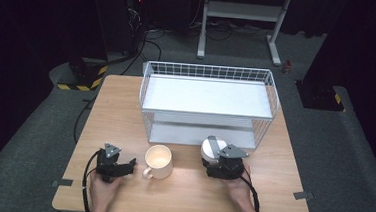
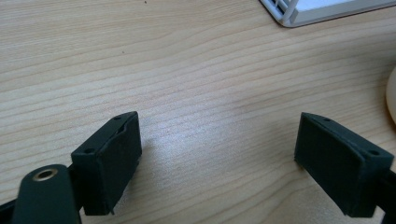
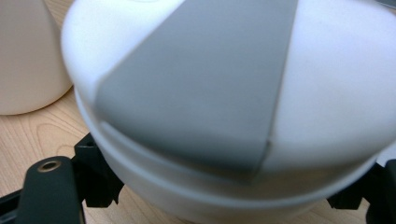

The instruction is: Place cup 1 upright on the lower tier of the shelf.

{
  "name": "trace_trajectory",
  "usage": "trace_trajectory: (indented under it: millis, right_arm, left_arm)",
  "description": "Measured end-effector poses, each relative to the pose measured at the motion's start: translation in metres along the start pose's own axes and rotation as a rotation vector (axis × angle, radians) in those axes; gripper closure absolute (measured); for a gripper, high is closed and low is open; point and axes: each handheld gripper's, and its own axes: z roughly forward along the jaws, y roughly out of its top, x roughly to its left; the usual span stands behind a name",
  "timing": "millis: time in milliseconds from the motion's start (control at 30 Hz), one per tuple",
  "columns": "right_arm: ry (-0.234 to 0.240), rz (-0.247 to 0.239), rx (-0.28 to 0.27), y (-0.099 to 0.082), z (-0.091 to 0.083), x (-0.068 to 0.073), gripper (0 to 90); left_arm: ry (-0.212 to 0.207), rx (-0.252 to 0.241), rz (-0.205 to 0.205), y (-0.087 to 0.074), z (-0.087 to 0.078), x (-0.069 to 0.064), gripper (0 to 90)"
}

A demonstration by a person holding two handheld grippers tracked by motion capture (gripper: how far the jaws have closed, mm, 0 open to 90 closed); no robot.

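A white round lidded container [image 1: 213, 149] with a grey stripe [image 3: 201, 93] stands on the wooden table [image 1: 185, 191], in front of the wire rack. My right gripper [image 1: 218, 159] reaches it from the near side, its jaws tight against both sides of the container's base [image 3: 224, 196]. A cream mug [image 1: 158, 160] stands upright to the left of the container, its wall at the left edge of the right gripper view [image 3: 28, 56]. My left gripper [image 1: 130, 165] rests low on the table left of the mug, jaws wide apart over bare wood [image 2: 217, 158], holding nothing.
A white two-shelf wire rack [image 1: 209, 95] takes up the far middle of the table; its corner [image 2: 289, 14] appears in the left gripper view. The mug's rim [image 2: 392, 98] edges in at that view's right. Cables trail from both grippers toward the table's near edge.
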Motion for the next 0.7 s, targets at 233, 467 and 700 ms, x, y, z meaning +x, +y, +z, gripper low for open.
trace_trajectory:
  millis: [233, 467, 700]
  right_arm:
    - [0.01, -0.012, -0.007, 0.0001, -0.0011, 0.0016, 18.3]
    - [0.026, 0.003, -0.026, 0.0012, -0.0016, 0.0019, 18.3]
    - [0.015, 0.02, -0.043, 0.0043, -0.0078, -0.0033, 18.4]
  left_arm:
    - [0.0, 0.0, 0.0, 0.0, 0.0, 0.0, 14.7]
    - [0.0, 0.0, 0.0, 0.0, 0.0, 0.0, 14.7]
    - [0.0, 0.0, 0.0, 0.0, 0.0, 0.0, 14.7]
